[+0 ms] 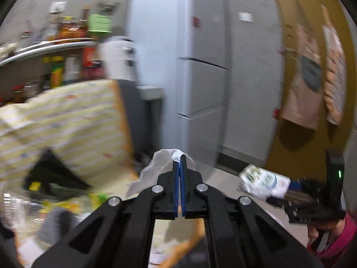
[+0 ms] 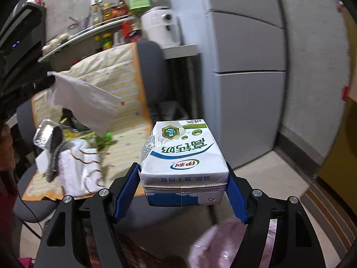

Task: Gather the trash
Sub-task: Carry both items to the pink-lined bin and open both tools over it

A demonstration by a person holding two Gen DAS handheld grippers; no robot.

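The right tongs (image 2: 183, 186) grip a white-and-blue cardboard milk carton (image 2: 181, 159) between their blue pads, the carton lying on its side and held in the air over the pale floor. The same carton shows in the left wrist view (image 1: 264, 182) off to the right, with the right tongs' black body behind it.

The left tongs (image 1: 179, 163) are pressed together on a thin, crumpled white paper napkin (image 1: 154, 169), which hangs from their tips; in the right wrist view that napkin (image 2: 86, 102) dangles above the surface.

Beyond both pairs of tongs lies the surface, draped in a yellow-striped cloth with an orange border (image 2: 116, 71). On it sit a crushed silver foil tray (image 2: 44, 135), a white cloth with brown swirls (image 2: 81, 172) just beside the tray, and some green scraps (image 2: 107, 138) near them, their form blurred.

Farther back a grey chair back (image 2: 151, 67) rises behind the cloth. A white round appliance (image 2: 159, 25) stands on a ledge, a curved metal shelf of bottles and jars (image 2: 107, 11) runs left of it, and a tall pale grey refrigerator (image 2: 243, 55) stands to the right.
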